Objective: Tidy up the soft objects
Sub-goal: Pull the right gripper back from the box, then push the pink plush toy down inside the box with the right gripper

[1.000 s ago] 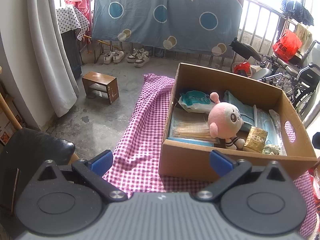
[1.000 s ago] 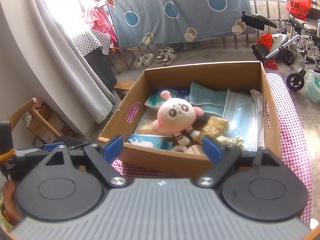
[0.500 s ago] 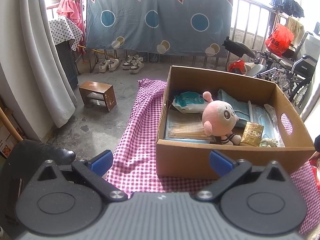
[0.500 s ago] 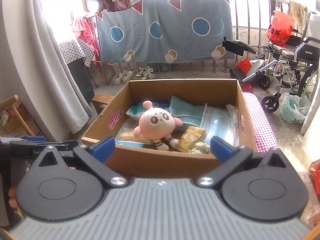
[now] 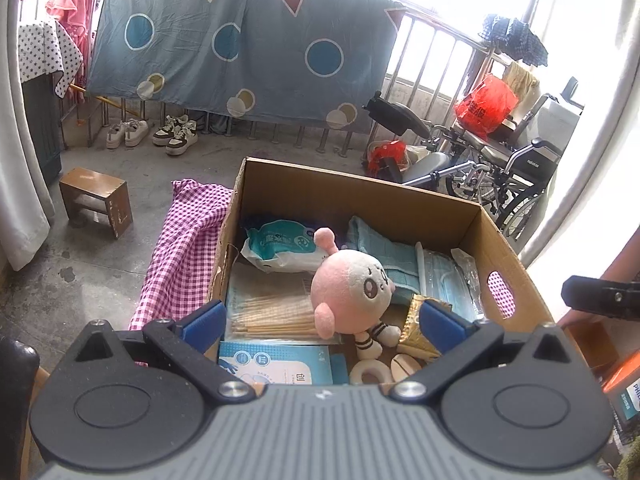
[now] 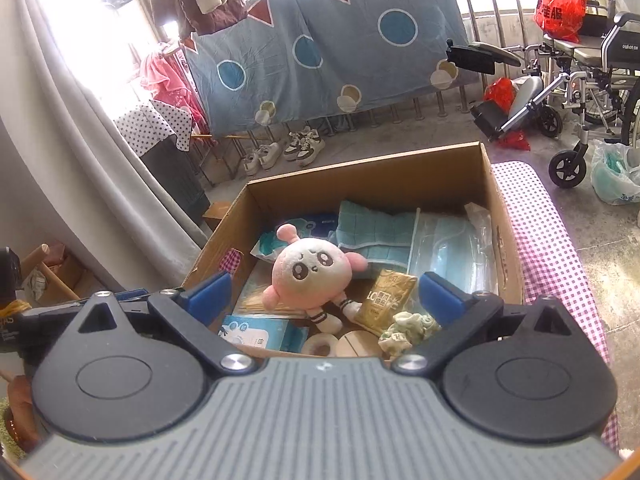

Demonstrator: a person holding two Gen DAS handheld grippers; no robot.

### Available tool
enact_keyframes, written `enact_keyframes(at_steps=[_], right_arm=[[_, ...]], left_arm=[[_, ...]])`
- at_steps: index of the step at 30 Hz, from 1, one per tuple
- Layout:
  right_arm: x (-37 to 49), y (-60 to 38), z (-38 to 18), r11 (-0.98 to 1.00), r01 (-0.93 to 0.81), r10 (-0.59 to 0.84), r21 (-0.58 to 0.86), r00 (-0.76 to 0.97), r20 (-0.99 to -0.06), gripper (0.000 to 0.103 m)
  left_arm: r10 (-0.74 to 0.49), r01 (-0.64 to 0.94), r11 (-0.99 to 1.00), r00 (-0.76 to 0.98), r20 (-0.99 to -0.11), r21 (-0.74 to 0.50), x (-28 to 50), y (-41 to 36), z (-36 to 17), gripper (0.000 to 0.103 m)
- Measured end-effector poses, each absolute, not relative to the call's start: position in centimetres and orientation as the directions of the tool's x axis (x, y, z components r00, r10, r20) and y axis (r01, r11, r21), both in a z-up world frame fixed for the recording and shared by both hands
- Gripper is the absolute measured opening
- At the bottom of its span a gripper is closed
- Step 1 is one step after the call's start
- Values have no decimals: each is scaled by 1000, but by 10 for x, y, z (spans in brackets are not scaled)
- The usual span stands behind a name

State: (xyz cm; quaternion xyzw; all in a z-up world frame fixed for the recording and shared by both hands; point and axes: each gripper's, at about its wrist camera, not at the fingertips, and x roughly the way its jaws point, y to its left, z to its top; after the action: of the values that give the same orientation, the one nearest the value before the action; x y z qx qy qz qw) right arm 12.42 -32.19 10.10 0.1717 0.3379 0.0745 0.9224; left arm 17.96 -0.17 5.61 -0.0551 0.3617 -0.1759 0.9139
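The pink plush doll (image 6: 310, 272) lies on its back near the middle of the open cardboard box (image 6: 362, 178), its head up against a white-and-teal pack of wipes (image 5: 282, 246) and its striped legs pointing toward the near wall. Just beside its legs lies a gold foil packet (image 6: 386, 298) with printing too small to read, and next to that a crumpled pale-green scrunchie (image 6: 408, 328). A folded teal towel (image 6: 374, 230) and a clear bag of blue face masks (image 6: 448, 252) fill the far right of the box, a bundle of wooden sticks (image 5: 276, 314) and a blue-and-white carton (image 5: 276, 362) with unreadable characters fill the near left, and a white tape roll (image 5: 366, 370) sits at the near wall. The right gripper (image 6: 324, 294) hovers over the near edge of the box with its blue pads spread wide, having just been opening, and nothing is between them or touching them. The left gripper (image 5: 320, 320) also stands wide apart above the near rim, empty, the doll framed between its fingers but well beyond them. The box rests on a pink checked cloth (image 5: 180, 248). Beyond it a blue patterned sheet (image 5: 240, 52) hangs on a railing, and a wheelchair (image 5: 516, 164) bears a brand mark too small to make out; a red plastic bag (image 6: 560, 4) carries dark characters I cannot read.
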Motion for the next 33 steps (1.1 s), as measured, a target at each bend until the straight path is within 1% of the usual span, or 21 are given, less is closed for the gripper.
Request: enact_keyframes(at_steps=[2, 4, 6, 9, 11, 13, 16, 18, 22, 23, 26, 29, 33], right_arm=[[153, -323, 93, 909, -42, 314, 415, 723, -615, 96], [190, -322, 83, 886, -54, 371, 460, 677, -635, 95], [226, -324, 70, 864, -40, 410, 501, 634, -656, 93], [274, -332, 46, 818, 41, 459, 574, 556, -694, 89], [306, -339, 21, 776, 123, 498, 618, 482, -721, 85], [326, -340, -1, 758, 175, 520, 628, 420, -744, 84], [345, -336, -26, 756, 204, 534, 622, 358, -766, 84], [354, -331, -41, 744, 213, 557, 634, 326, -764, 83], [366, -327, -61, 686, 223, 631, 693, 291, -719, 80], [369, -326, -63, 680, 214, 642, 701, 288, -711, 77], [370, -323, -59, 668, 191, 660, 719, 295, -691, 69], [366, -323, -46, 695, 134, 641, 707, 331, -693, 66], [362, -328, -40, 702, 120, 633, 702, 346, -692, 65]], left_arm=[[-389, 293, 921, 650, -653, -257, 200, -9, 49, 103], [-411, 315, 911, 620, -669, -268, 221, -18, 42, 103], [-414, 321, 908, 577, -704, -270, 242, -29, 35, 102], [-425, 304, 902, 507, -750, -306, 271, -41, 22, 98], [-414, 265, 908, 457, -787, -324, 289, -48, 11, 93], [-407, 217, 913, 416, -813, -346, 305, -53, -1, 91], [-409, 189, 912, 393, -824, -363, 320, -60, -11, 91], [-401, 186, 916, 379, -834, -356, 329, -67, -18, 89], [-411, 173, 911, 351, -841, -374, 337, -75, -30, 88], [-422, 172, 906, 339, -841, -386, 338, -77, -33, 88], [-431, 171, 902, 331, -840, -395, 337, -78, -35, 88], [-450, 182, 893, 338, -827, -412, 337, -80, -33, 88], [-441, 202, 897, 349, -827, -393, 333, -85, -32, 88]])
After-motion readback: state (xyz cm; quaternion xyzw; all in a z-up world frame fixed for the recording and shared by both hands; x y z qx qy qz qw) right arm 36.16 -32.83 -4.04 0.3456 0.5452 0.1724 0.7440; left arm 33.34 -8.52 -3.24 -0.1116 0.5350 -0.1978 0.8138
